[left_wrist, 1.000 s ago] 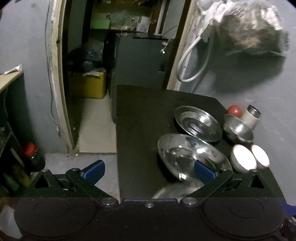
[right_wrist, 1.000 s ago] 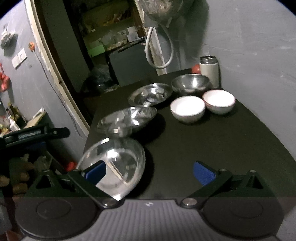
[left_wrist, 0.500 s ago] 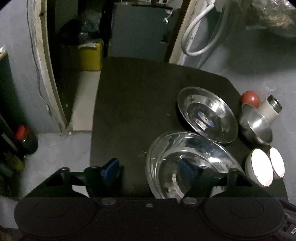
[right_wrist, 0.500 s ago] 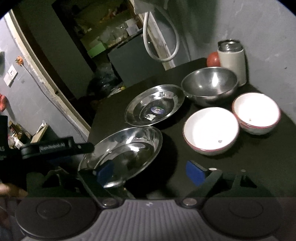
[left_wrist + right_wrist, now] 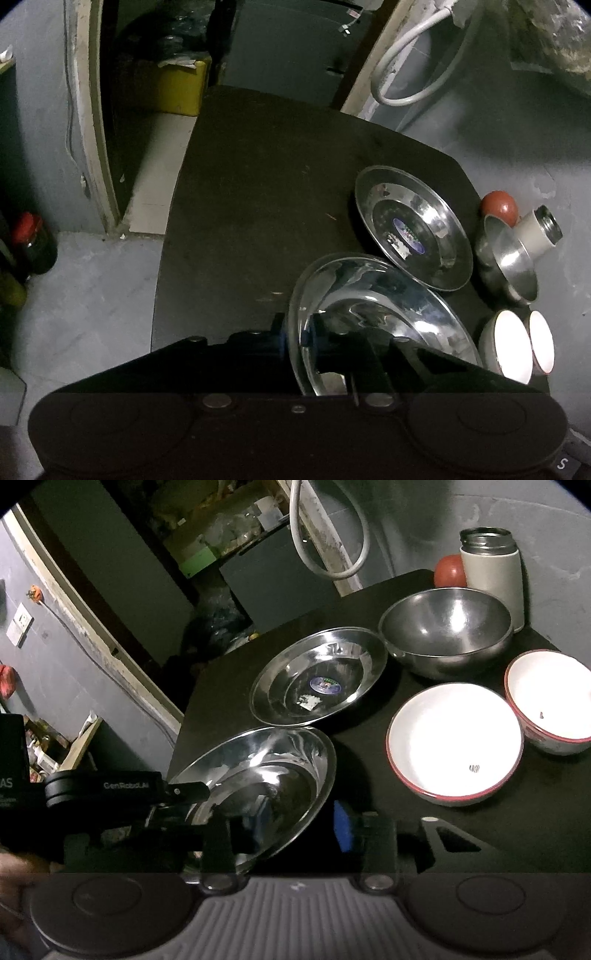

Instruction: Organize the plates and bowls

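From the left wrist: clamped shut with the left gripper [image 5: 297, 338] on the near left rim of the large round mirror-bright steel plate [image 5: 369, 306], thin lip pinched between the blue pads, dish lying at the near edge of the matte black table [image 5: 258, 184]. Best to keep that pinch firm and deep over the rolled lip, since polished steel looks slick and a shallow bite could slide off. Beyond it, touching or nearly so, a second shallow steel plate with a blue oval sticker [image 5: 413, 229]; to the right, a deep steel mixing bowl [image 5: 513, 262] and a pair of glossy white bowls side by side. From the right wrist: straddling the same plate's right rim with the right gripper [image 5: 282, 829], jaws just now closing, one finger inside the dish and the blue pad outside with a sliver of gap visible, so not yet pressing. Worth finishing the squeeze squarely before any lift, then raising both sides together and level to stop the dish twisting or clanging against its neighbour. Likely destination, as a judgement only: onto the stickered plate, like with like. Smooth curved walls and hard glare everywhere on the steel; the nearer white bowl with a red rim [image 5: 454, 738] and its twin [image 5: 550, 698] look like glazed ceramic, heavier and chip-prone, well clear of the grasp.
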`<state>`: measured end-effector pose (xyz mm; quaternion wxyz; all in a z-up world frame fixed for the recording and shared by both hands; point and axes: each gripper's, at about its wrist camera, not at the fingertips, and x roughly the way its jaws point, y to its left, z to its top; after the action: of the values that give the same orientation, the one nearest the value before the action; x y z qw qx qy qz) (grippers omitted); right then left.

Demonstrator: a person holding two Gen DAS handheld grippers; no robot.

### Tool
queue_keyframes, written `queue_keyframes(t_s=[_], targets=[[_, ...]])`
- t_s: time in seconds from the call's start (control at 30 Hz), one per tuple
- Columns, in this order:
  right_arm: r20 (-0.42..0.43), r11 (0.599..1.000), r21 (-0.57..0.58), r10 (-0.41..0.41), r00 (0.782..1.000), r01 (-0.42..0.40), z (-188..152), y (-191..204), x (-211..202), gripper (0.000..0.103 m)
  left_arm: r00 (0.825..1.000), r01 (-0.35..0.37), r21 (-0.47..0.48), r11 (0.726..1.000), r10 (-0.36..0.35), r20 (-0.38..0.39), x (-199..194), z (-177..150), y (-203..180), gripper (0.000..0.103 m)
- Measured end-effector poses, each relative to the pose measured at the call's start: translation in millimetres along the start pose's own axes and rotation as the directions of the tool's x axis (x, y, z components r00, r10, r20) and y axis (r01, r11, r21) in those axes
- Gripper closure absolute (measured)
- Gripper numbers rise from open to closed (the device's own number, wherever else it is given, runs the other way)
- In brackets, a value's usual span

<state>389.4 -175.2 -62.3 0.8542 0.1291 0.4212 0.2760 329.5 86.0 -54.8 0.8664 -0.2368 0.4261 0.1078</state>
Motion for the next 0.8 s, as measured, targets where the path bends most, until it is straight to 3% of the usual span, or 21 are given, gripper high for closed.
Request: queue_keyframes(t_s=[0.2, 0.8], targets=[[-0.005, 1.000, -0.008, -0.023, 1.000, 0.023, -0.9, 1.1, -1.9, 0.072, 1.000, 0.017, -0.010, 1.000, -0.016, 0.011, -4.8, -3.2, 1.3, 0.094], [0.034, 0.996, -0.081, -0.028, 0.999, 0.031, -17.6, 17.6, -49.2, 0.072, 0.993, 0.073, 0.053, 0.996, -0.077, 0.084, -69.5, -39.5, -3.2, 0.091]])
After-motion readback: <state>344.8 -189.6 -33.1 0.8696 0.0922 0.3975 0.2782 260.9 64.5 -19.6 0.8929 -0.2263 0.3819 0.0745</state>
